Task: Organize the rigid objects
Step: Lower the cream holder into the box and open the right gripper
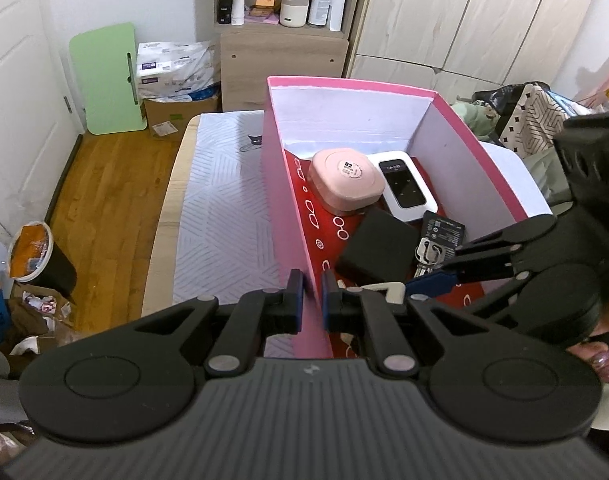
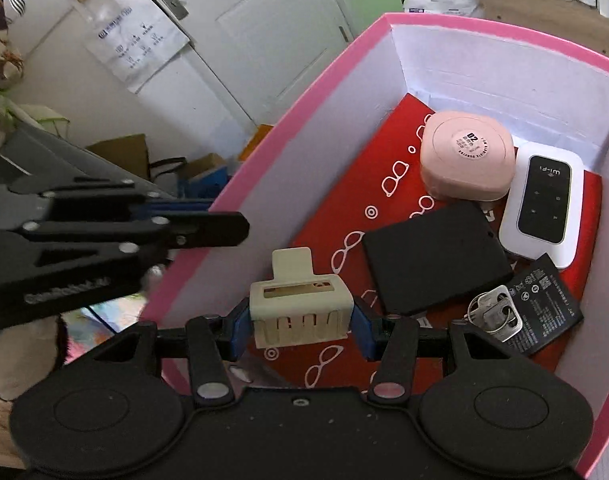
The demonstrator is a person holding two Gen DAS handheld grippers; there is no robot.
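Between our left gripper's nearly closed jaws stands the pink wall of the box, pinched at its rim. Ahead and to the right of those jaws, on the red floor inside, we see a pink case, a white Wi-Fi router touching it, a black pad nearer us, then keys lying on a black battery. Our right gripper reaches in over the box with its jaws about half open, clamped on a cream clip whose sides meet both blue pads. Beyond the clip and to the right of these jaws lie the pad, the pink case, the router, the keys and the battery, all close together; the left gripper shows at far left on the wall
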